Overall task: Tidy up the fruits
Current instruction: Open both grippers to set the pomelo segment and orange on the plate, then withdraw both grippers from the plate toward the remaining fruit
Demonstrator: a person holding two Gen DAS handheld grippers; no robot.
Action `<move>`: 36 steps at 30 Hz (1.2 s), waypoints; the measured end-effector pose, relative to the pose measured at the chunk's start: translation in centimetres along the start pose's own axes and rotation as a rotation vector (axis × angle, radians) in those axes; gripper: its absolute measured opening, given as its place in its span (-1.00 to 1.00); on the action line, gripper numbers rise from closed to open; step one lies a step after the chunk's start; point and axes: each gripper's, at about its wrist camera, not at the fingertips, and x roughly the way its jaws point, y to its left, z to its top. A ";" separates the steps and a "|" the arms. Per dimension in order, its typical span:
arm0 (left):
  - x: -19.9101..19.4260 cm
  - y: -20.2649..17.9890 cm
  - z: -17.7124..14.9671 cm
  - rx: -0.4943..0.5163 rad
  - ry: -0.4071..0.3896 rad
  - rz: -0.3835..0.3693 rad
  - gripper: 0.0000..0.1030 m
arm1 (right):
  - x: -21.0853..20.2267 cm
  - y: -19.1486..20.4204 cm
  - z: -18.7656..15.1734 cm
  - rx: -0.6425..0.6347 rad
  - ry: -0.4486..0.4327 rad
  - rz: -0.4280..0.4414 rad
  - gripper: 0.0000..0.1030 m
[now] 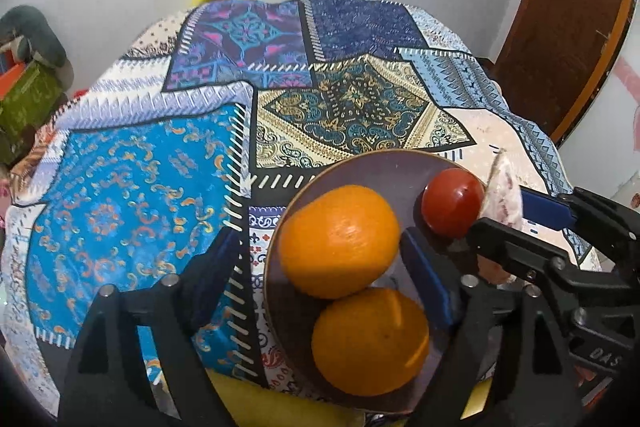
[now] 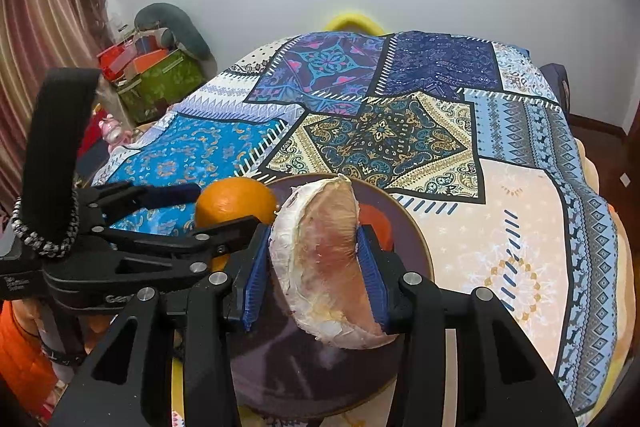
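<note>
Over the plate (image 2: 416, 239), right tongs (image 2: 316, 267) clamped on pomelo wedge (image 2: 320, 259); left tongs (image 1: 320, 267) apart around orange (image 1: 340, 247).

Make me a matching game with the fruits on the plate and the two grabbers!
Things:
1. Tomato
2. Pomelo wedge
3. Upper orange
4. Left gripper

States:
A. Clamped between the right gripper's blue pads
B. Open, jaws on either side of a fruit, not pressing it
C. Red, at the plate's far edge
D. Sits on the plate, next to another orange

Pairs: 1-C, 2-A, 3-D, 4-B
</note>
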 end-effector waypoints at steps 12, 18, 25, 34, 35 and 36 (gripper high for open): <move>-5.4 2.2 -1.5 -0.049 -0.068 0.017 0.62 | -1.5 0.9 0.0 -0.010 -0.011 -0.040 0.12; -8.1 1.8 -3.2 -0.006 -0.085 0.046 0.63 | -3.2 2.2 -0.1 -0.037 -0.023 -0.052 0.15; -11.0 2.0 -5.6 0.026 -0.092 0.080 0.63 | -5.7 3.5 -1.6 -0.074 -0.018 -0.080 0.26; -11.2 3.7 -9.4 -0.013 -0.026 0.101 0.63 | -7.1 4.5 -4.4 -0.063 0.017 -0.088 0.35; -11.0 3.9 -9.8 -0.018 -0.015 0.103 0.63 | -7.0 4.5 -4.8 -0.062 0.026 -0.087 0.35; -10.8 4.0 -10.3 -0.022 -0.002 0.102 0.63 | -7.0 4.6 -5.1 -0.061 0.030 -0.088 0.35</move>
